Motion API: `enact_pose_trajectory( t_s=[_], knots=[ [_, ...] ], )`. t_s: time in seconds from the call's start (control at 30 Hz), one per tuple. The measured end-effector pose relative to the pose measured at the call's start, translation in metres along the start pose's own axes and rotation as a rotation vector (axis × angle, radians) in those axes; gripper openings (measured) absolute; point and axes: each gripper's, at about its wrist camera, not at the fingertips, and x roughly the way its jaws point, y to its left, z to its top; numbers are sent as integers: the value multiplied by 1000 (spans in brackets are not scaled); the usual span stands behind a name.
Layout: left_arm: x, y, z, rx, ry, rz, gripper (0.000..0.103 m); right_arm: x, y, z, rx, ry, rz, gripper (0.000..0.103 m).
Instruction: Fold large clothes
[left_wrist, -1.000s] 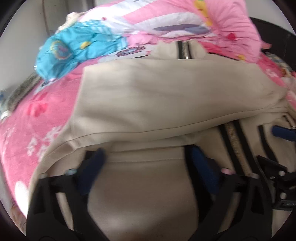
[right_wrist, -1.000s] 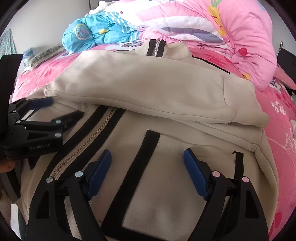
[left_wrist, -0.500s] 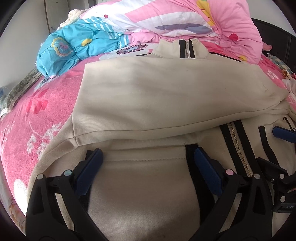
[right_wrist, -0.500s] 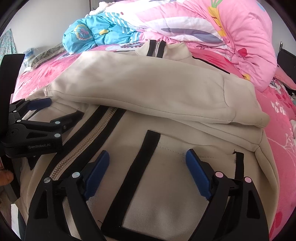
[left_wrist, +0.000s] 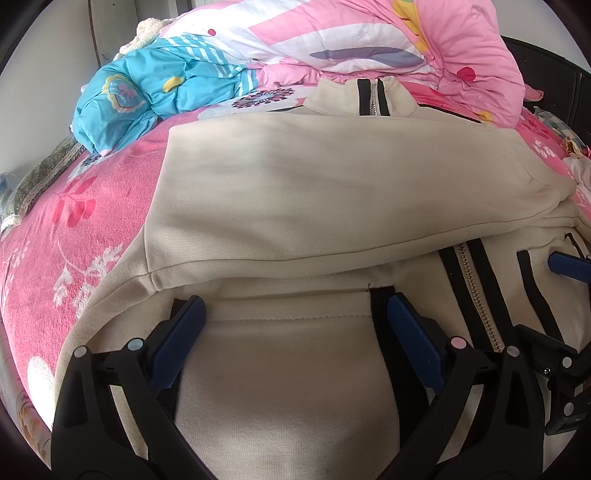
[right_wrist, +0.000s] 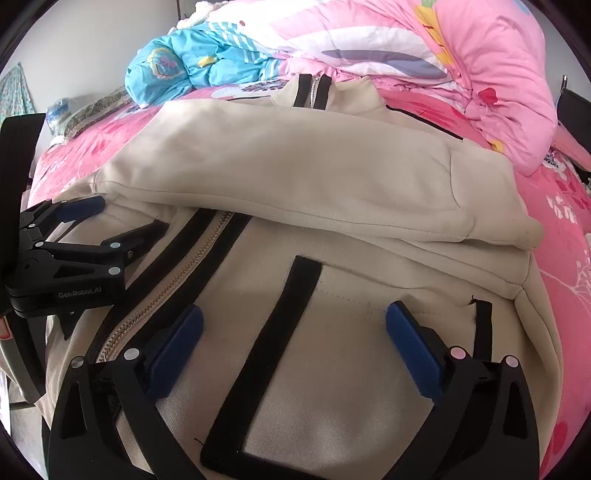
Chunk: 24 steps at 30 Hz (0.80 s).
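Note:
A cream jacket (left_wrist: 332, 192) with black trim lies face up on the pink bed, collar (left_wrist: 373, 99) at the far end. One sleeve (right_wrist: 295, 177) is folded across the chest. The zipper (right_wrist: 177, 280) runs down the lower front. My left gripper (left_wrist: 293, 314) hovers open over the jacket's lower left panel, also seen from the side (right_wrist: 125, 218). My right gripper (right_wrist: 293, 317) is over the lower right panel by the black pocket trim (right_wrist: 269, 350). Its jaws are opening, with only flat fabric beneath them and the pads (right_wrist: 410, 343) pressing nothing.
A rumpled pink quilt (left_wrist: 369, 40) and a bundled blue cover (left_wrist: 155, 92) lie beyond the collar. Pink flowered bedding (left_wrist: 66, 240) surrounds the jacket. A dark frame (left_wrist: 554, 74) stands at the far right, and a pale wall (right_wrist: 92, 48) lies behind.
The right gripper's jaws have spread a little wider. The blur in the left wrist view has settled. The jacket lies as before.

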Motion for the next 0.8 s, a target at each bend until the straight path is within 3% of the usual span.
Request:
enact_pose_trajectory(
  t_s=[0.63,0.8],
  knots=[
    [-1,0,-1,0,-1,-1,95,-4,2,-4,5,11,-10,97],
    [-1,-2,-1,11,-2,14,95,-25,-9,-31,60,32,17,97]
  ],
)
